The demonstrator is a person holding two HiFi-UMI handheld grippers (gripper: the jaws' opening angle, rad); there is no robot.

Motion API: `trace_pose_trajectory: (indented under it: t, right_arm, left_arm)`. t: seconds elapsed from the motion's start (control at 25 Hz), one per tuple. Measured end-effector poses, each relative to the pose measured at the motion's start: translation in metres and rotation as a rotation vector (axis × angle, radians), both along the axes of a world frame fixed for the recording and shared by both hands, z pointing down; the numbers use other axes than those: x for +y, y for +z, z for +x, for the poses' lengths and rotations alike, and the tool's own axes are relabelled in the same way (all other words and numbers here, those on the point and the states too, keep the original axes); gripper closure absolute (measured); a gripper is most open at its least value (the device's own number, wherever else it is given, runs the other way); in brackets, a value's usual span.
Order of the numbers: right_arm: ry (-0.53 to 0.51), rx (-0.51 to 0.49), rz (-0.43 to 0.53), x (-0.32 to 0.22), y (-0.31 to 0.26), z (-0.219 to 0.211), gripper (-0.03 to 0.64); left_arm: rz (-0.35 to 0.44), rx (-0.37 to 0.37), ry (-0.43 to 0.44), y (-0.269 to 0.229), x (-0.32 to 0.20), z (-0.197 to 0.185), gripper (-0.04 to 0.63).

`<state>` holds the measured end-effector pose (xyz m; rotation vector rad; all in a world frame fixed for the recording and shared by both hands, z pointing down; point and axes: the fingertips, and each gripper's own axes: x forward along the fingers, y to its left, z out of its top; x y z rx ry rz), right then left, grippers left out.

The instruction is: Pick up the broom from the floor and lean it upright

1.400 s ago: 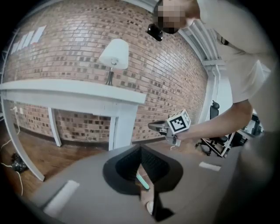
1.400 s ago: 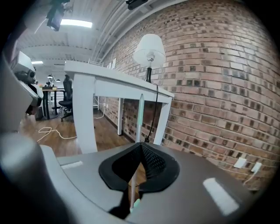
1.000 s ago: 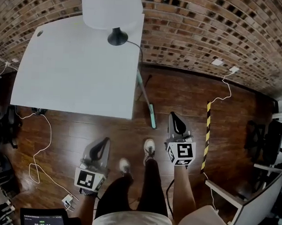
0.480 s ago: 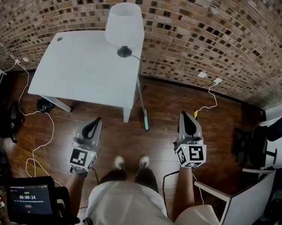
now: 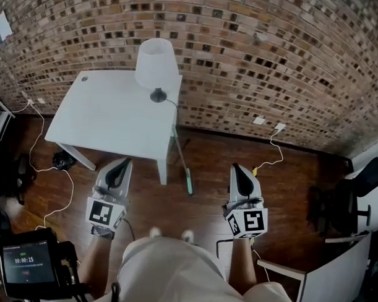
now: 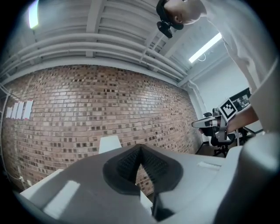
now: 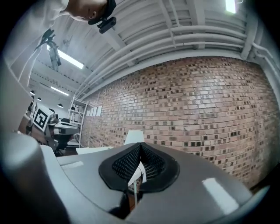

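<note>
Both grippers are held level ahead of the person in the head view. The left gripper (image 5: pixel 121 166) is kept just short of the near edge of the white table (image 5: pixel 97 113), and the right gripper (image 5: pixel 238 172) is kept over the wooden floor (image 5: pixel 287 175). Between them the broom (image 5: pixel 181 154) is seen propped up. Its head is planted on the floor and its handle is rested against the table's right edge, below the lamp (image 5: pixel 156 62), so the table is judged to be what keeps it upright. In the left gripper view the jaws are pressed together, empty, and aimed at the brick wall (image 6: pixel 109 100). In the right gripper view the jaws are likewise clenched on nothing, so the task is judged done.
</note>
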<state>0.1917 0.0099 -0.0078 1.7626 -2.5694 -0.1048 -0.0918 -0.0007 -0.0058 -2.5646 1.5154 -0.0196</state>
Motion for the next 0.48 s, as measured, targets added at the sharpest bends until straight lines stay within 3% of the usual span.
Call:
trace_pose_trajectory:
  t: [0.24, 0.48]
  right_arm:
    - [-0.027, -0.031, 0.022, 0.012, -0.006, -0.007, 0.603]
    - [-0.036, -0.001, 0.012, 0.01, -0.003, -0.012, 0.603]
  left_arm:
    - [0.005, 0.015, 0.01, 0.001, 0.005, 0.03, 0.595]
    - [0.0, 0.02, 0.028, 0.006, 0.001, 0.041, 0.595]
